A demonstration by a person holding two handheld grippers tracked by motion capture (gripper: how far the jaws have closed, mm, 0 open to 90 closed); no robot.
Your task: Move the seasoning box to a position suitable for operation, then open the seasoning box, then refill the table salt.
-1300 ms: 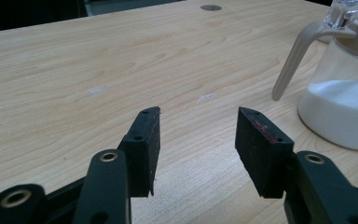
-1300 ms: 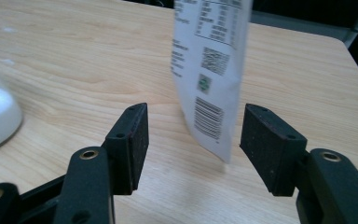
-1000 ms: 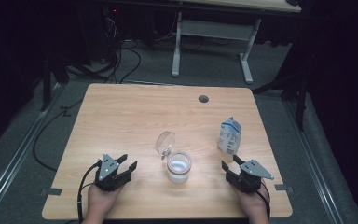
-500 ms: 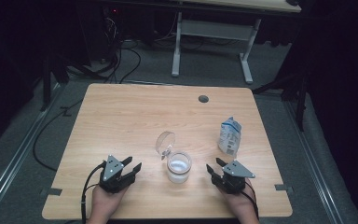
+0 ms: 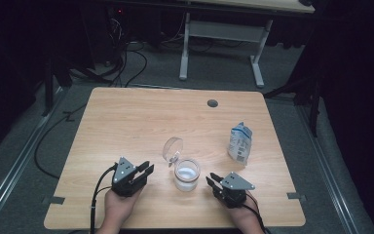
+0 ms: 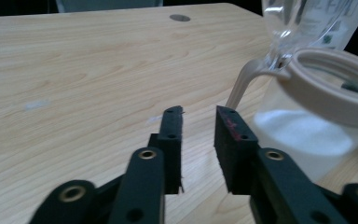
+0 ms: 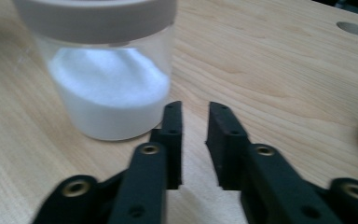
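High view, left hand-held gripper (image 5: 145,170): empty, left of the open jar (image 5: 187,174) at bench (image 5: 126,117) near-centre.
Left gripper view: jaws just narrowed to a small gap; could knock the hinged lid (image 6: 303,23).
Right gripper view, right hand-held gripper (image 7: 194,112): likewise nearly together, empty; a nudge might spill the white powder (image 7: 107,88).

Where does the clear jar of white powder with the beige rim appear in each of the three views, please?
High view: the clear jar of white powder stands near the table's front edge, between the two grippers.
Left gripper view: at the right edge, its hinged clear lid raised.
Right gripper view: upper left, beyond the jaws.
Shared landmark: the round grommet hole.
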